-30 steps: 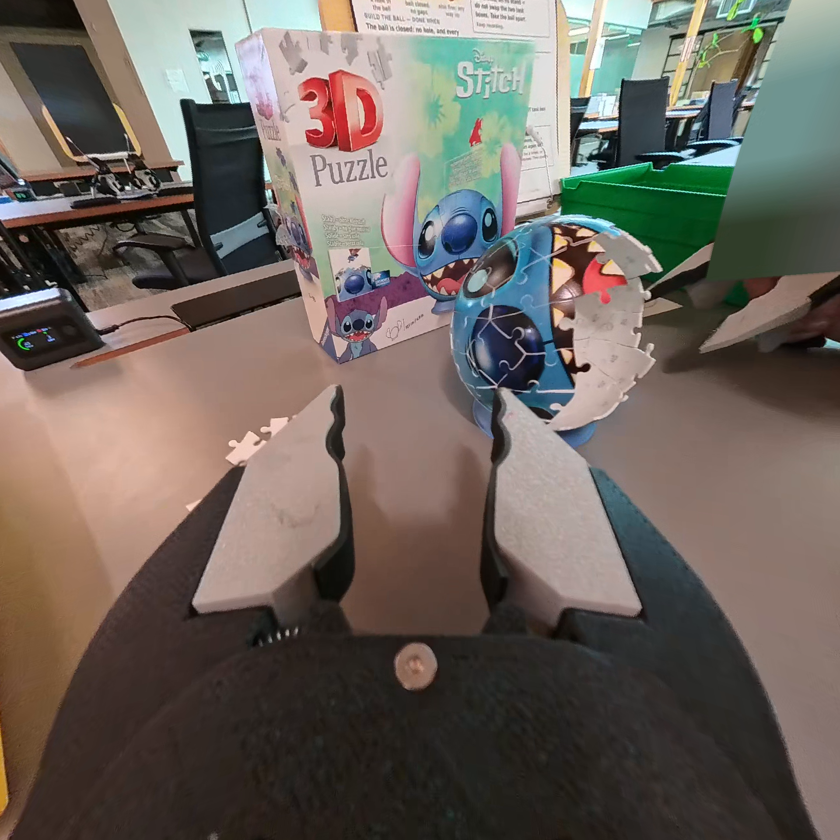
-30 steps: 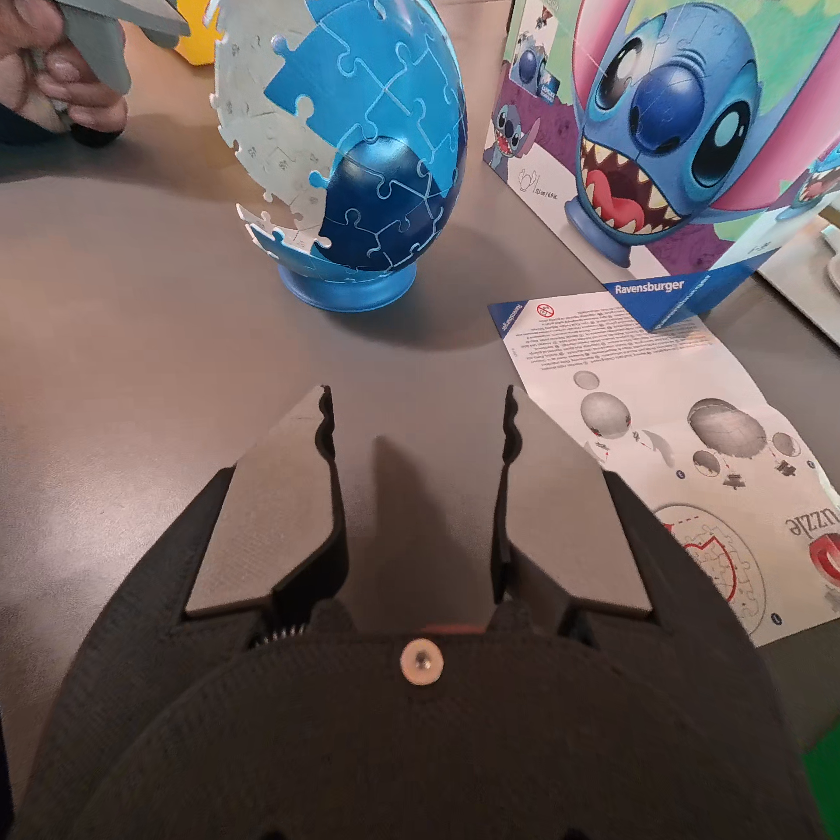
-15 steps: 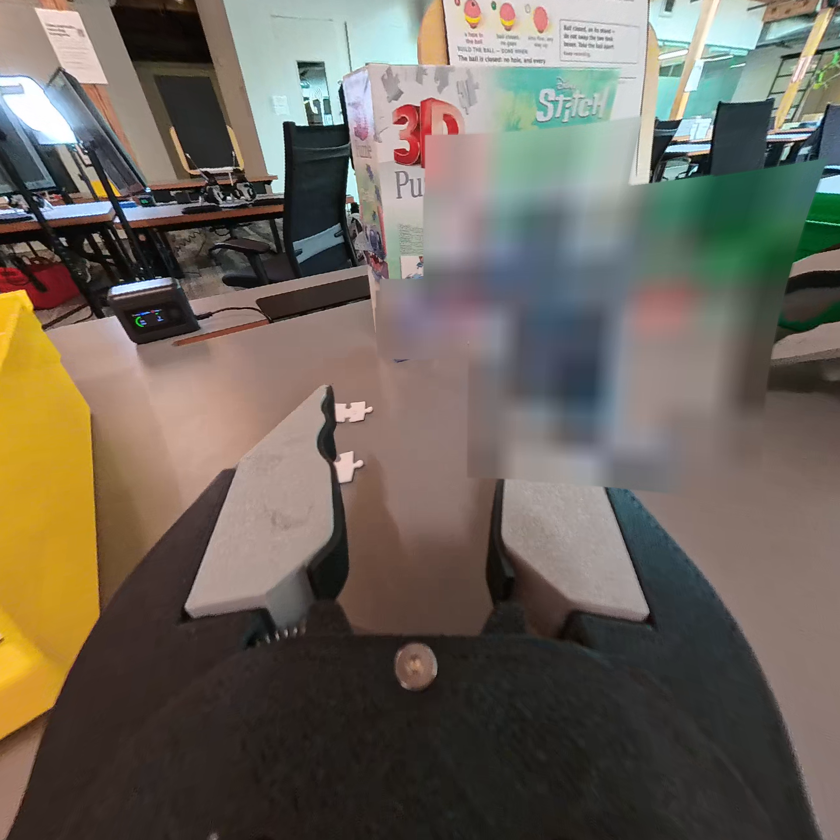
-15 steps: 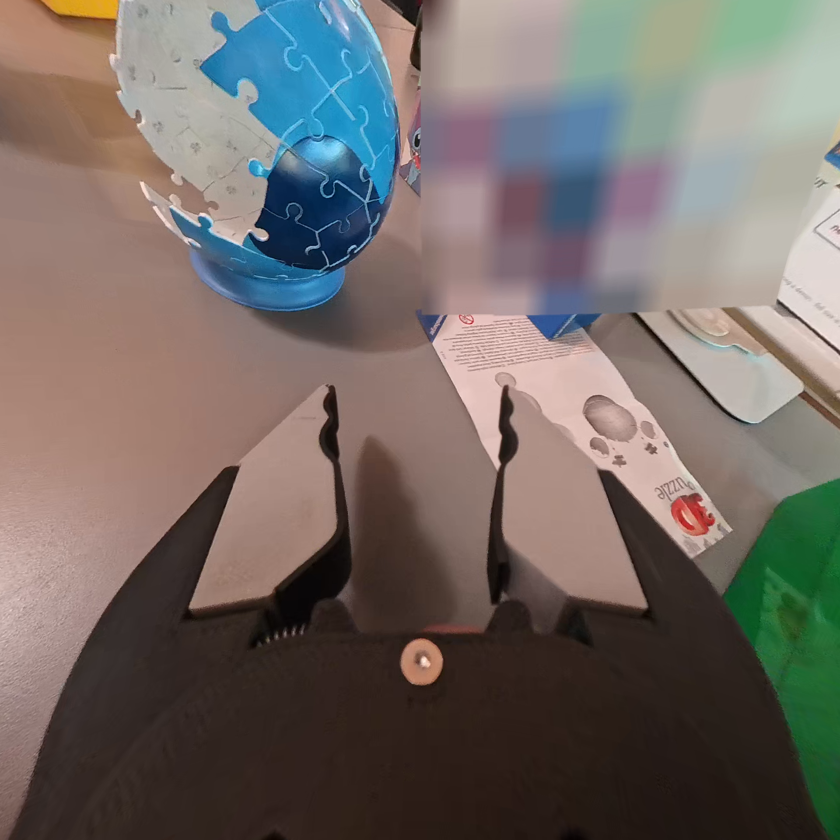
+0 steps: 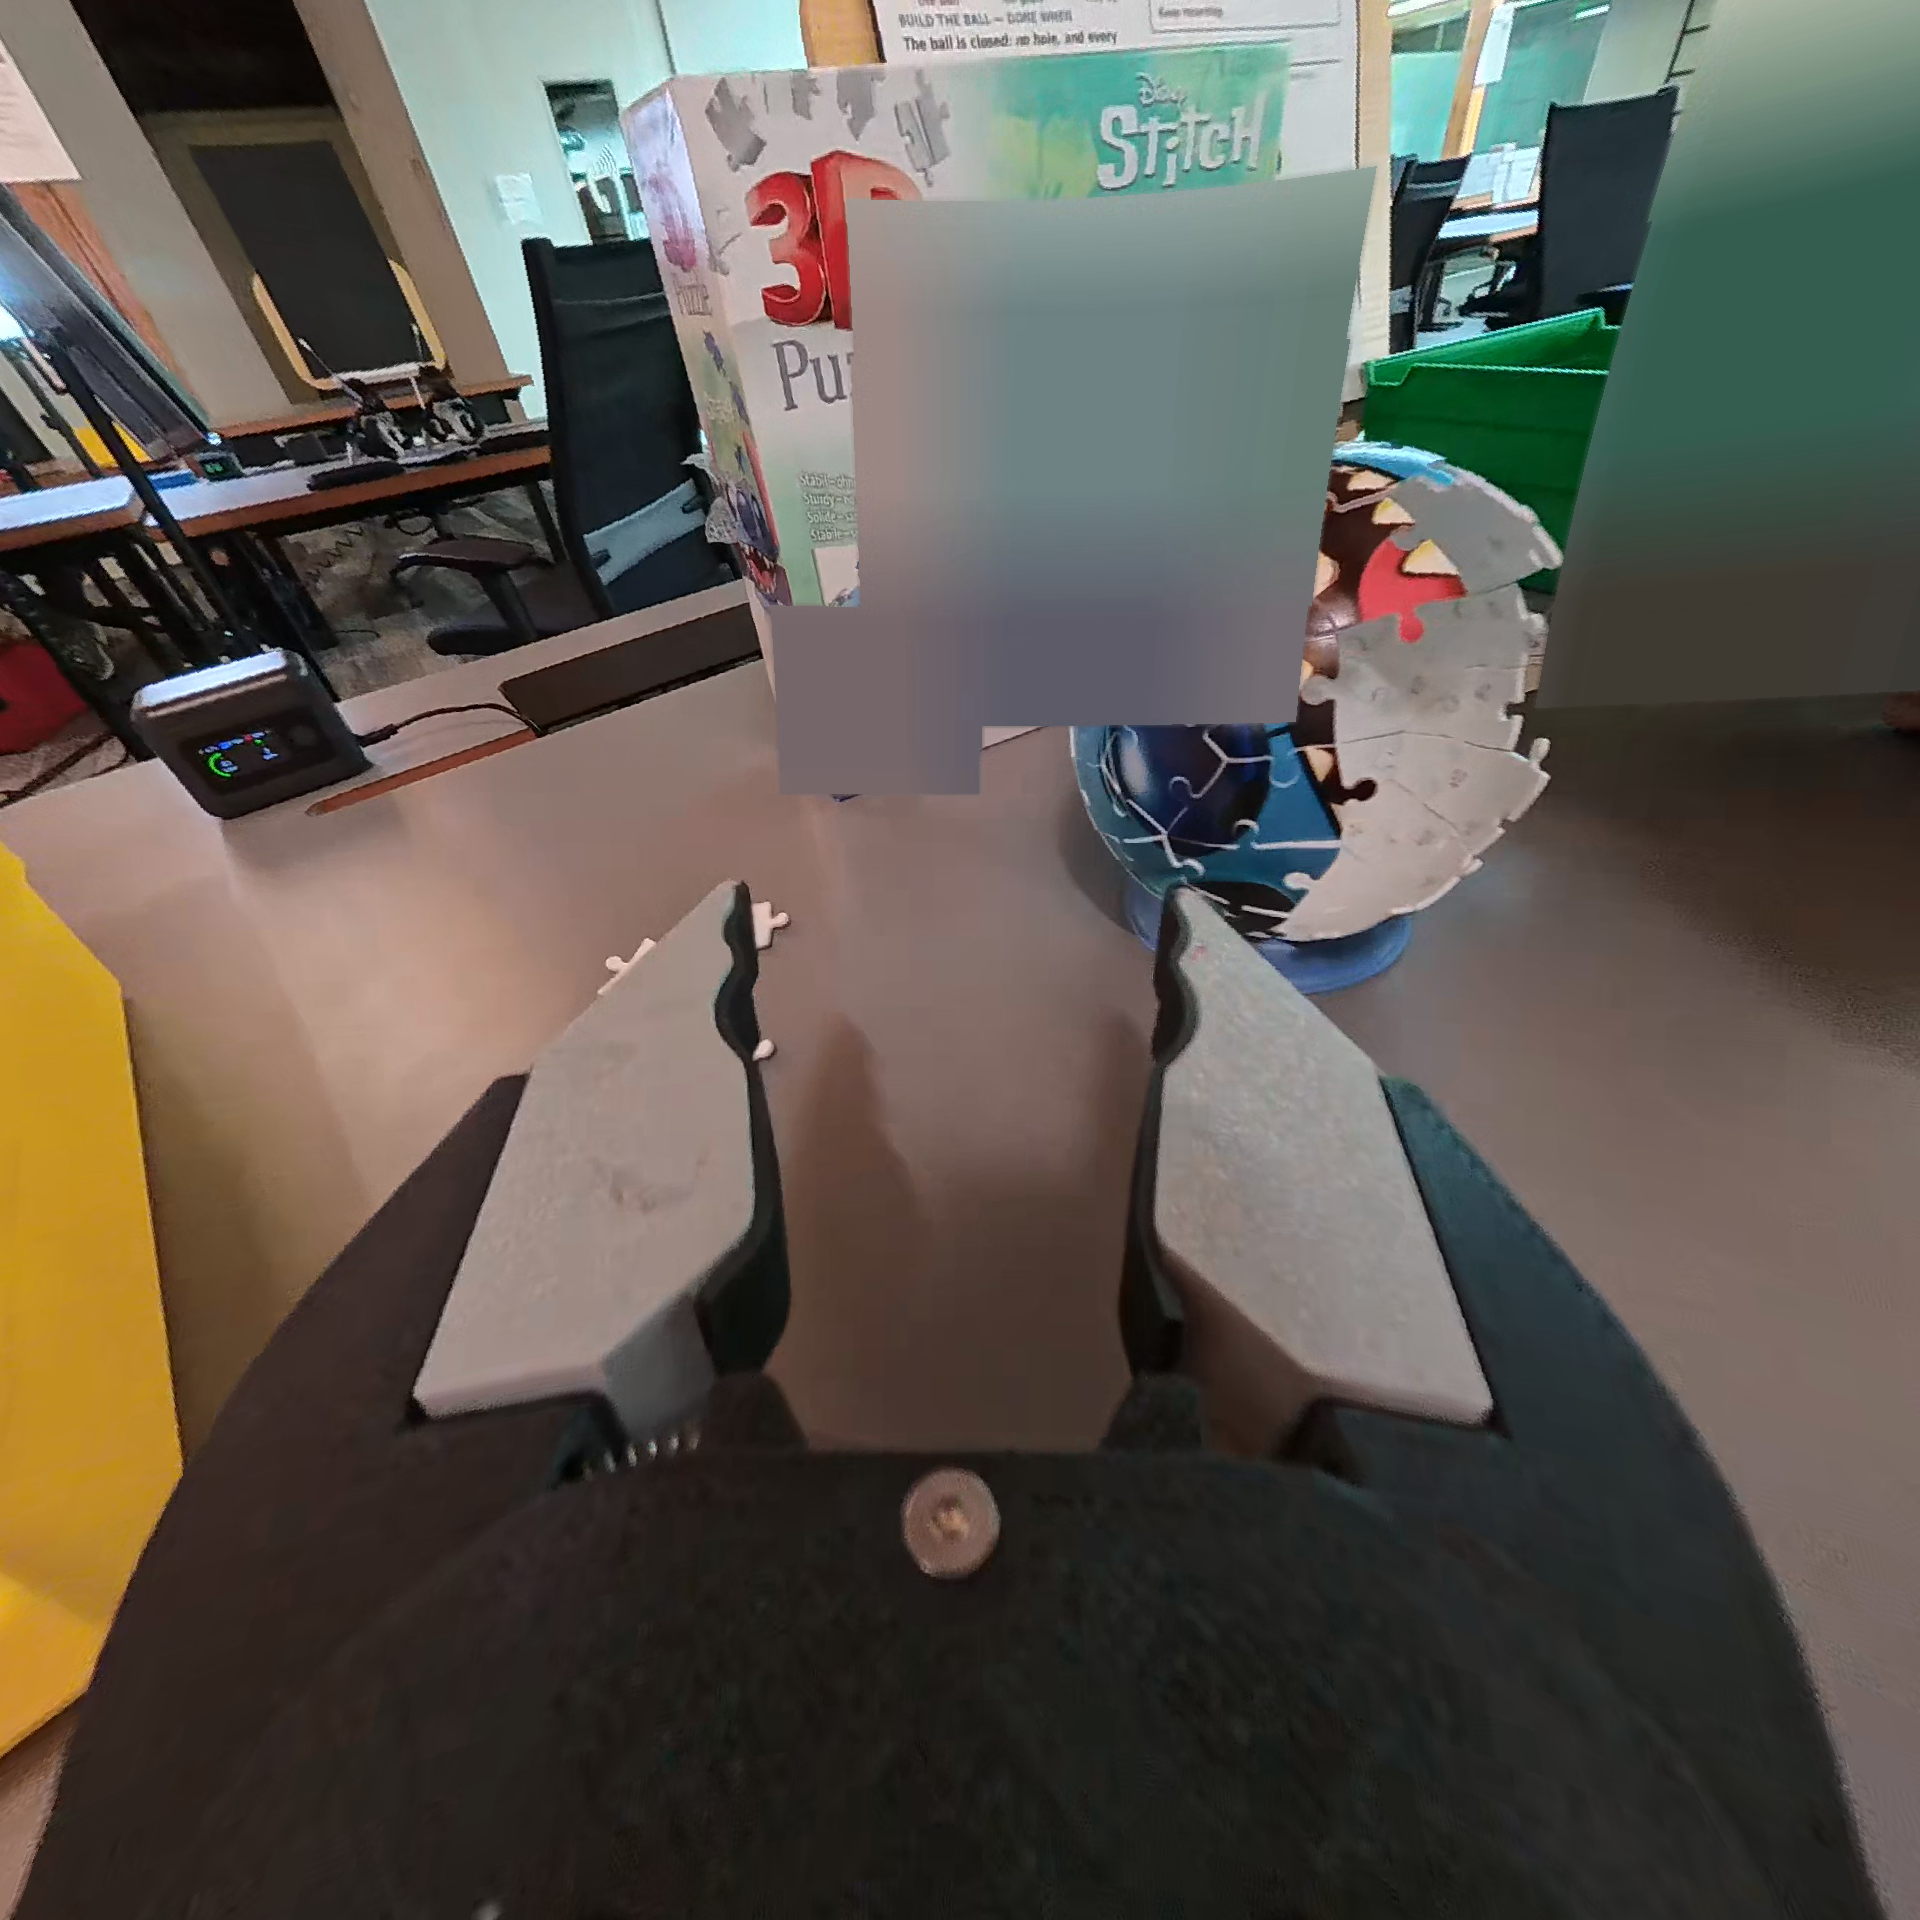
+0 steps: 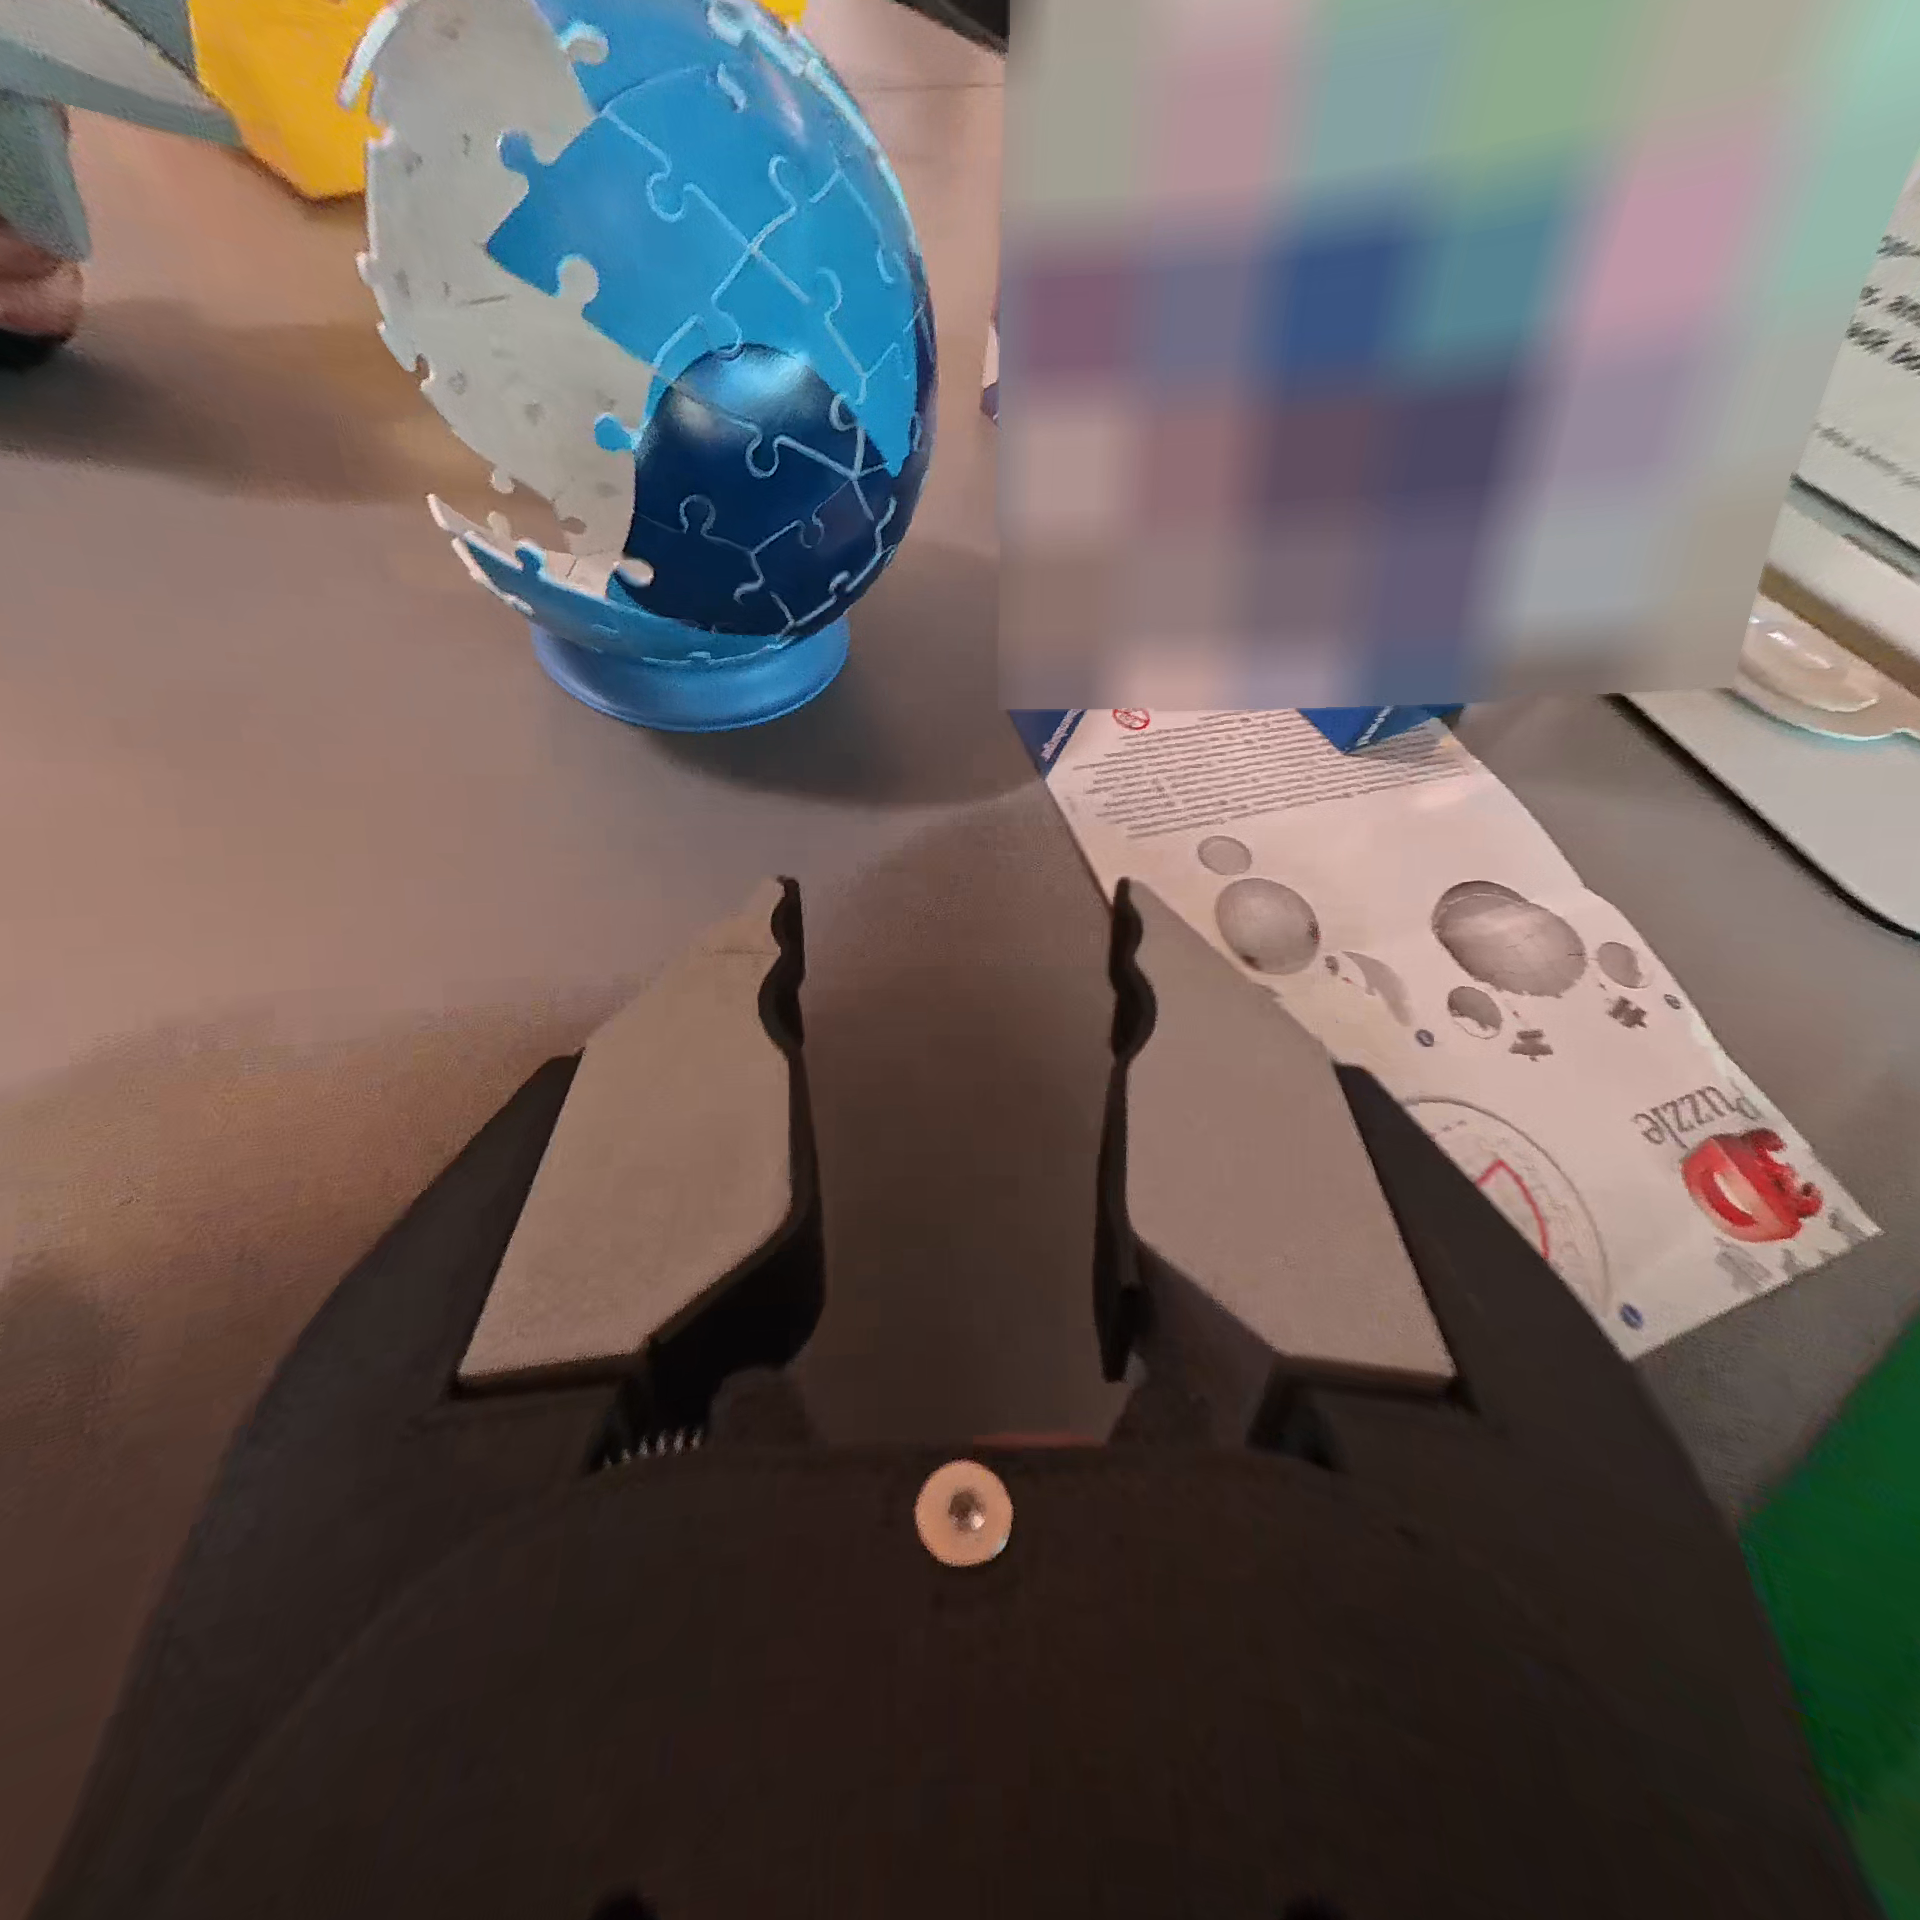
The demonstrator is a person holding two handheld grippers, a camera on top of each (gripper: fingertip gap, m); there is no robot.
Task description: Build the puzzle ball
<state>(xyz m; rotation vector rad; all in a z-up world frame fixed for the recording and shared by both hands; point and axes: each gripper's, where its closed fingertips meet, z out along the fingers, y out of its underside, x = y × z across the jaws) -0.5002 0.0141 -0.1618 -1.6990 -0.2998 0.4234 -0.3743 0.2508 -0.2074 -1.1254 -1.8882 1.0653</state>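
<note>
Both of our tools are empty right now. The left hand-held gripper stands wide open over the bare desk, and the right hand-held gripper is equally spread with nothing between its fingers.

The puzzle ball sits on its blue stand at about one o'clock from our left tool; in the right wrist view the puzzle ball lies at eleven o'clock, near but not touching. It is only part built: one side gapes, and we see the pale backs of the shell pieces.

Loose white puzzle pieces lie at eleven o'clock, just beside the left finger's tip (one is partly hidden behind it, so we cannot count them).

Our worries, as we judge them:
- The pieces lie flat and thin on the desk, so closing fingers may skate over them or flick them away.
- The open rim looks weakly held; pressing a piece in hard could buckle neighbouring pieces loose.
- The ball merely rests on its stand, so a sideways push may roll it off towards the box or the instruction sheet.
</note>
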